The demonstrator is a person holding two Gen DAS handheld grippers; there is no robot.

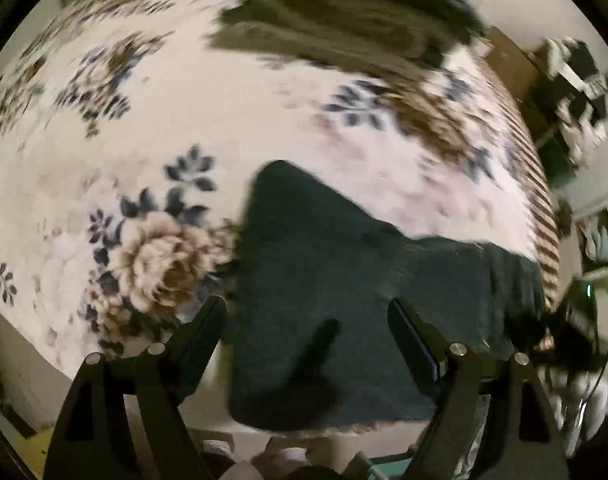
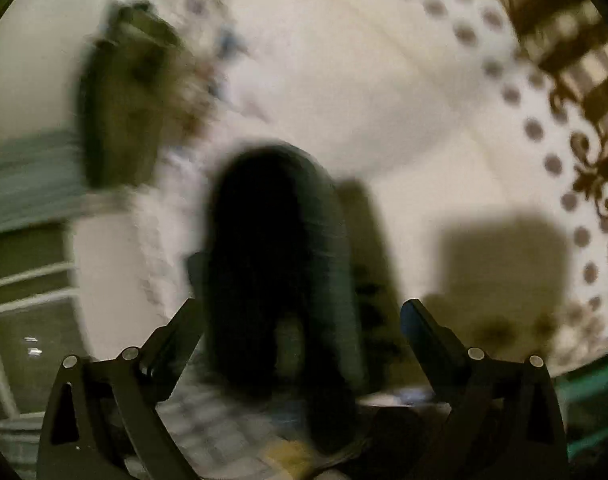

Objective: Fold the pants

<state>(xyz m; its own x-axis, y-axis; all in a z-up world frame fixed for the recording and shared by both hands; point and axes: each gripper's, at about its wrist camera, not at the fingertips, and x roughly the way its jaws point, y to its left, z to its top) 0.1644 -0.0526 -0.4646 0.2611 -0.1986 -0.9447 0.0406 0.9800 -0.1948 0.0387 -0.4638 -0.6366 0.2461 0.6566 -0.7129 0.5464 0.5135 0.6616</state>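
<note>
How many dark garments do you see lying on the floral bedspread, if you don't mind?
2: dark pants at the near edge, and an olive-dark garment at the far edge. More may be hidden.

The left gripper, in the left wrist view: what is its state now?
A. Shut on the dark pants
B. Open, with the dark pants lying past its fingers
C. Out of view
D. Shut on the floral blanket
B: the left gripper has its fingers wide apart, and the dark pants lie ungripped on the floral blanket.

Dim, motion-blurred, hard shadows, fisheye-warped edges.
</note>
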